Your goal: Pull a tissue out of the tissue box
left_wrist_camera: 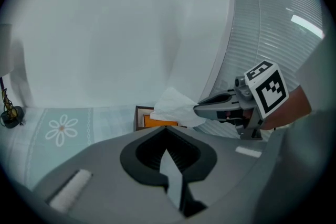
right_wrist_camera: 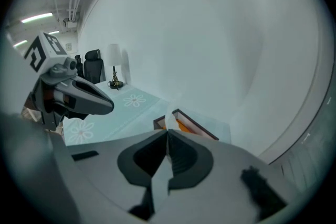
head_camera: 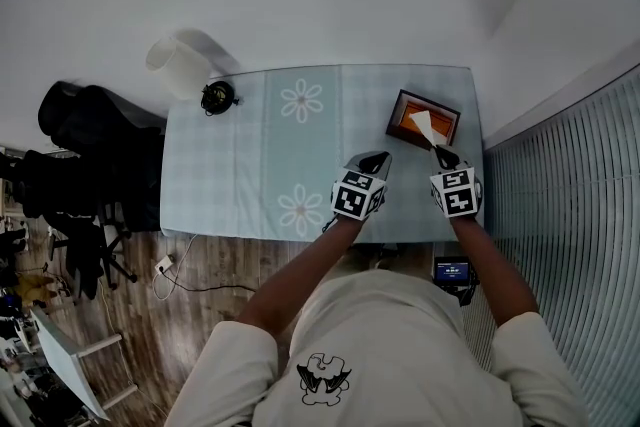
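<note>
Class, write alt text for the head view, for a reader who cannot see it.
The right gripper pinches a white tissue rising from a dark-framed tissue box on a flower-print tablecloth. The left gripper hovers beside it, shut and empty.

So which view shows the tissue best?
Left gripper view: the tissue shows side-on, rising from the tissue box, right tool shut on its edge. Head view has the tissue small, from above. Right gripper view gives only a sliver past its own jaws.
</note>
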`<state>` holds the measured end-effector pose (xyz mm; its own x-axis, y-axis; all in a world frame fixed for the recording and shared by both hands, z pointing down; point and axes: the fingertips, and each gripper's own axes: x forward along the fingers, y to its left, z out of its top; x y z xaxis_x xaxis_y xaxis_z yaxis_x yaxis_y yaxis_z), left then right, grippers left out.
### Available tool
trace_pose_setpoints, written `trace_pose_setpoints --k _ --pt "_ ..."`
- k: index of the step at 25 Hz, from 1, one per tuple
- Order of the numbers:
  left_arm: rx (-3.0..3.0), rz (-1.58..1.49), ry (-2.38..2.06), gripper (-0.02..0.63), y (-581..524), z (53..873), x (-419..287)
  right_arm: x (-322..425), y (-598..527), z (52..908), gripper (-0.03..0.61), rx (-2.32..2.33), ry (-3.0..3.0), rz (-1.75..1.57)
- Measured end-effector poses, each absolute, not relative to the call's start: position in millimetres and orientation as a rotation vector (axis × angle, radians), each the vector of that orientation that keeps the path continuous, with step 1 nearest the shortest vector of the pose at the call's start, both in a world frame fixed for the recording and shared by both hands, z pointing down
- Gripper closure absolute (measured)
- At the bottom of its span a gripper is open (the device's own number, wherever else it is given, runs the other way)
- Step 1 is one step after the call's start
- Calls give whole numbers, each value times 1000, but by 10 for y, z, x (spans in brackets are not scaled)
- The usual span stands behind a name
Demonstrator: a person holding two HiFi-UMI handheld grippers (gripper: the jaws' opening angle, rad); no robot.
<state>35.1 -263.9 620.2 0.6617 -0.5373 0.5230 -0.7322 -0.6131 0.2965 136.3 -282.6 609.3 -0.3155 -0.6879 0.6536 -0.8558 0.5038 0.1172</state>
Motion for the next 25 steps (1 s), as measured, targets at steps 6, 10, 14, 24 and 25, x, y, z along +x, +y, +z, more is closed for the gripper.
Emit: trace_pose_setpoints --k 6,10,14,24,25 --pt "2428 505 -1013 607 -2543 6040 248 1232 -2577 5764 563 1326 -2185 404" --pt "2459 489 -1036 607 -2459 5921 192 1158 -2412 5587 563 1360 -2240 433" --pt "2462 438 -1051 607 -2333 5768 141 1121 -2269 5443 563 1397 -2286 448" --pt "2462 295 -1053 607 -1945 5322 64 929 -1890 5204 563 1445 -2418 528" --pt "2465 288 -1053 607 -1896 5285 58 899 -1829 5180 563 1442 -2431 523"
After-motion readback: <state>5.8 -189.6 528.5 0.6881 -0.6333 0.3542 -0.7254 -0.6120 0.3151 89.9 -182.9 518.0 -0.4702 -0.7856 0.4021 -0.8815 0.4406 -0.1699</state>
